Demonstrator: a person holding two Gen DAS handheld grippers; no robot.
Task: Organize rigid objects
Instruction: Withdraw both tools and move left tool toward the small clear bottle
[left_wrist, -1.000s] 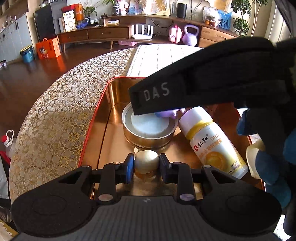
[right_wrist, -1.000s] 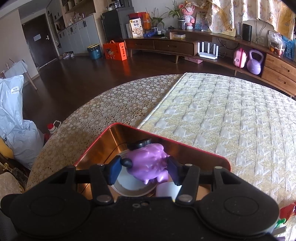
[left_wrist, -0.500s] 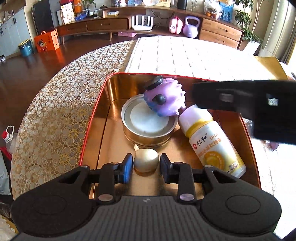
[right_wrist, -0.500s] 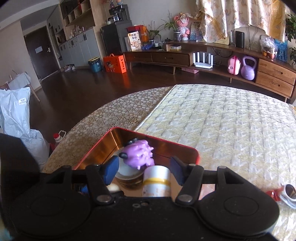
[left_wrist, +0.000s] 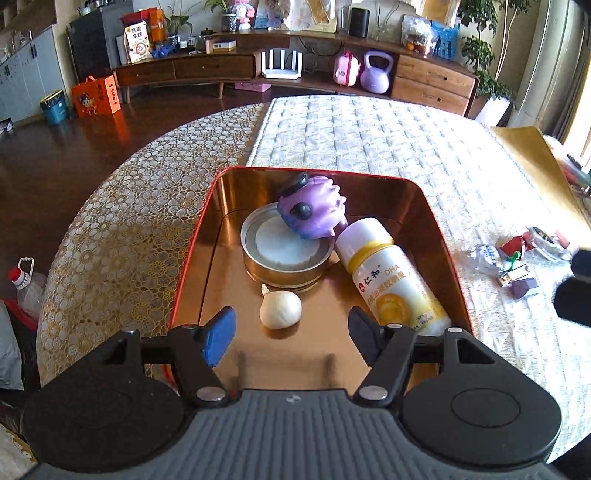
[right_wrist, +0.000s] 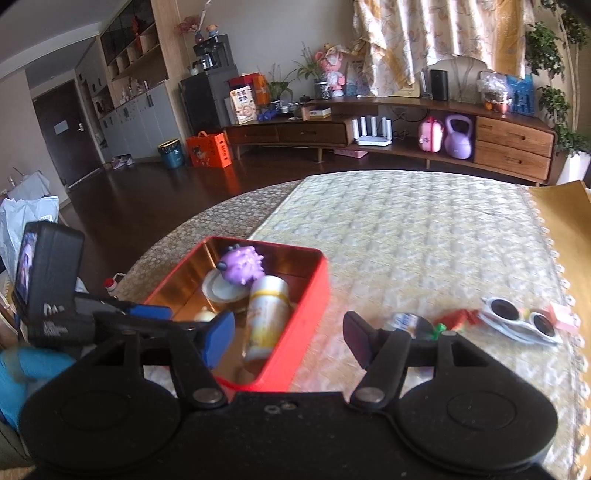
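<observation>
Both grippers stand empty with their jaws spread wide. The left gripper (left_wrist: 291, 336) hangs low over the near end of the red tin tray (left_wrist: 448, 236), and the garlic bulb (left_wrist: 280, 309) lies loose on the gold floor just ahead of its fingers, touching neither pad. Beyond the bulb sits the round metal tin (left_wrist: 286, 258), and the purple spiky toy (left_wrist: 314, 212) rests on that tin's far rim, leaning toward the white supplement bottle (left_wrist: 391, 275), which lies on its side along the tray's right wall. The right gripper (right_wrist: 290, 341) is up and off to the tray's right, looking across the quilted tablecloth (right_wrist: 424, 236), where a few things are well apart from the tray: white sunglasses (right_wrist: 521, 319), a small red item (right_wrist: 458, 316) and a crumpled clear wrapper (right_wrist: 408, 321) — the motion blur here hides what those last two really are. As a judgement, this is the gap between placements: four objects are in the tray, and the loose pieces on the cloth remain. The next move likely calls for the right gripper to go for the sunglasses, coming down over the narrow bridge or one lens rim, since the frame is flat and thin against the cloth and could slide away from a shallow pinch — the left gripper need only lift clear of the garlic without nudging it.
</observation>
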